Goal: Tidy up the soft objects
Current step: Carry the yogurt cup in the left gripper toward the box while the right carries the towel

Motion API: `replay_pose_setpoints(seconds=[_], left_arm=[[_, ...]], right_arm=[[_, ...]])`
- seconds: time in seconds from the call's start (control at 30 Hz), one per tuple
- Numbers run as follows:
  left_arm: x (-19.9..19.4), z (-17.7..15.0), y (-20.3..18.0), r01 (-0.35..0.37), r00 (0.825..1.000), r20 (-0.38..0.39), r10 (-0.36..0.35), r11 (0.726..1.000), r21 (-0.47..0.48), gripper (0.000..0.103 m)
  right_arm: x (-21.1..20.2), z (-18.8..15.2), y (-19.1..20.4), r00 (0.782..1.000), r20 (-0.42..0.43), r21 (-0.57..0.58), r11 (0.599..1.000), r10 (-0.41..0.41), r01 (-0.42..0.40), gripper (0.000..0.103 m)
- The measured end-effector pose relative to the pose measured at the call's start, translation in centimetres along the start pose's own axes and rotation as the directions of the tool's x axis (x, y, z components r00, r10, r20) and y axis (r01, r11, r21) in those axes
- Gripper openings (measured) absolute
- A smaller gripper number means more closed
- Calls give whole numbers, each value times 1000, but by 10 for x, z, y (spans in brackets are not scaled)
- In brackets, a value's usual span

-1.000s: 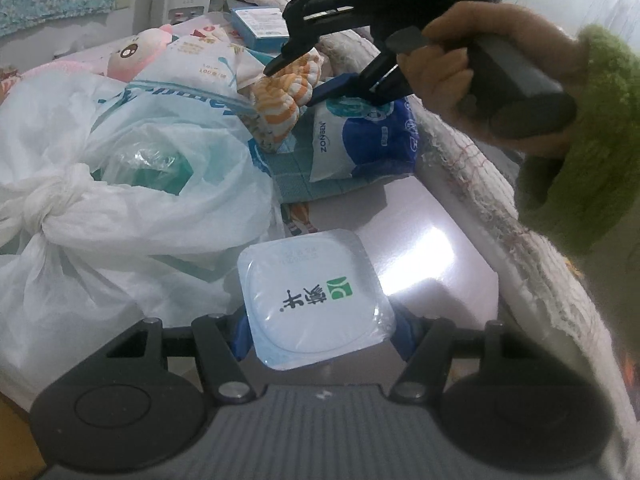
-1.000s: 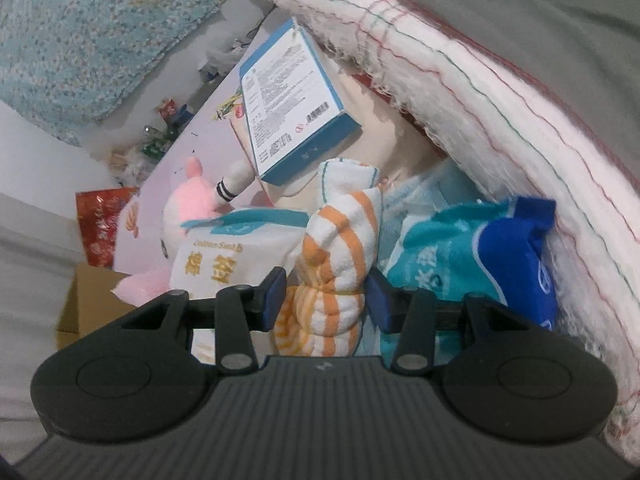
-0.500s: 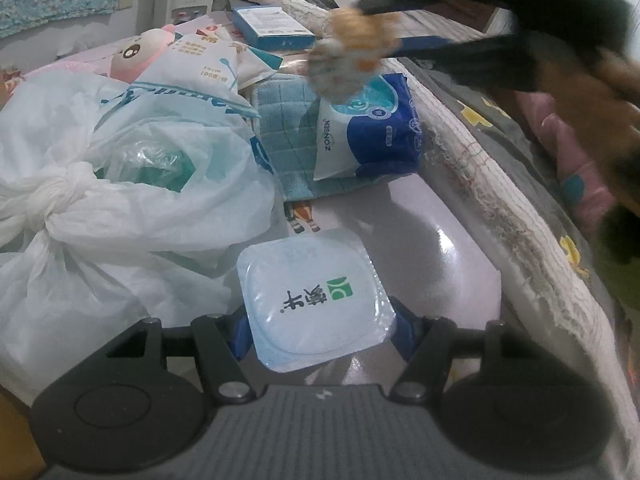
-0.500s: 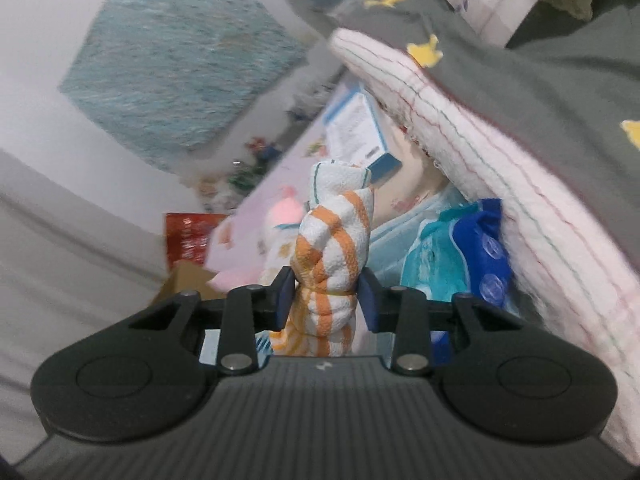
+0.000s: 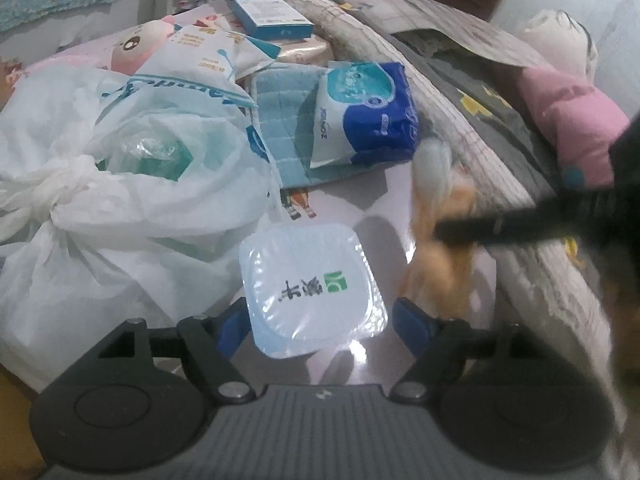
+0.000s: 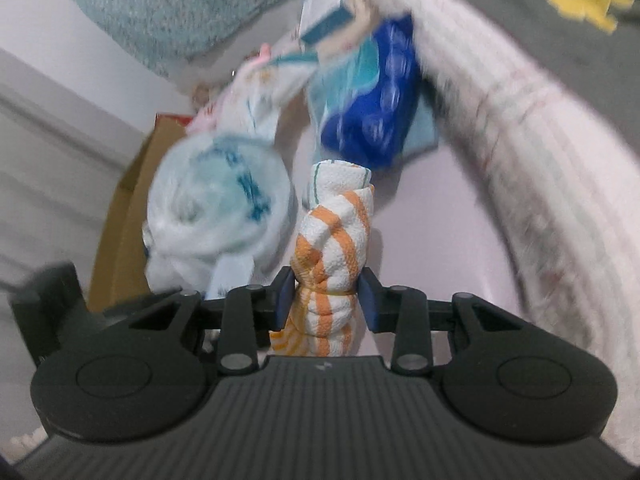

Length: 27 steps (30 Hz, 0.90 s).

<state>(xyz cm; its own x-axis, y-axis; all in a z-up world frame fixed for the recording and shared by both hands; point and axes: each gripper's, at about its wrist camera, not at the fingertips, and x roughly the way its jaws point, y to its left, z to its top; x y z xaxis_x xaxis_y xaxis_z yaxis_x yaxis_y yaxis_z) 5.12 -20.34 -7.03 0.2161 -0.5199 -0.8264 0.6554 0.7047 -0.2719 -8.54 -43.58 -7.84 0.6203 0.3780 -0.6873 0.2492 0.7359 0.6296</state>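
Two tongs work here: the right tongs (image 6: 323,304) pinch the rolled striped towel (image 6: 334,240) at its banded waist; it looks light and squashy, so mid-roll suits. The left tongs (image 5: 316,322), jaws just widened, straddle a wipes pack (image 5: 312,292), pads clear.

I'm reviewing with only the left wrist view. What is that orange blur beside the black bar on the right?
Observer: The right wrist view shows it sharply. It is a rolled towel, white with orange stripes.
Operator: Is it actually gripped?
Observer: Yes. The right gripper is shut on it. Its jaws have just been closing, and both blue pads press the sides of the roll.
Operator: What keeps it rolled?
Observer: A thin yellow band runs around its waist, level with the pads.
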Motion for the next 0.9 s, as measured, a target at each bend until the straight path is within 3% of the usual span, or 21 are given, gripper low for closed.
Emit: replay_pose_setpoints(seconds=[0.23, 0.37, 0.67, 0.9], left_arm=[[9, 11, 3, -25, 999, -25, 23, 995, -97, 76], [15, 15, 3, -46, 998, -45, 42, 993, -109, 67], [18, 18, 1, -79, 996, -47, 74, 990, -114, 64], [13, 18, 1, -61, 997, -48, 55, 988, -143, 63]], right_arm=[[20, -15, -4, 999, -34, 8, 1000, 28, -28, 34], [25, -20, -12, 996, -24, 54, 995, 81, -80, 34], [25, -25, -25, 988, 14, 115, 982, 152, -152, 34], [19, -28, -30, 978, 54, 150, 967, 203, -209, 34]])
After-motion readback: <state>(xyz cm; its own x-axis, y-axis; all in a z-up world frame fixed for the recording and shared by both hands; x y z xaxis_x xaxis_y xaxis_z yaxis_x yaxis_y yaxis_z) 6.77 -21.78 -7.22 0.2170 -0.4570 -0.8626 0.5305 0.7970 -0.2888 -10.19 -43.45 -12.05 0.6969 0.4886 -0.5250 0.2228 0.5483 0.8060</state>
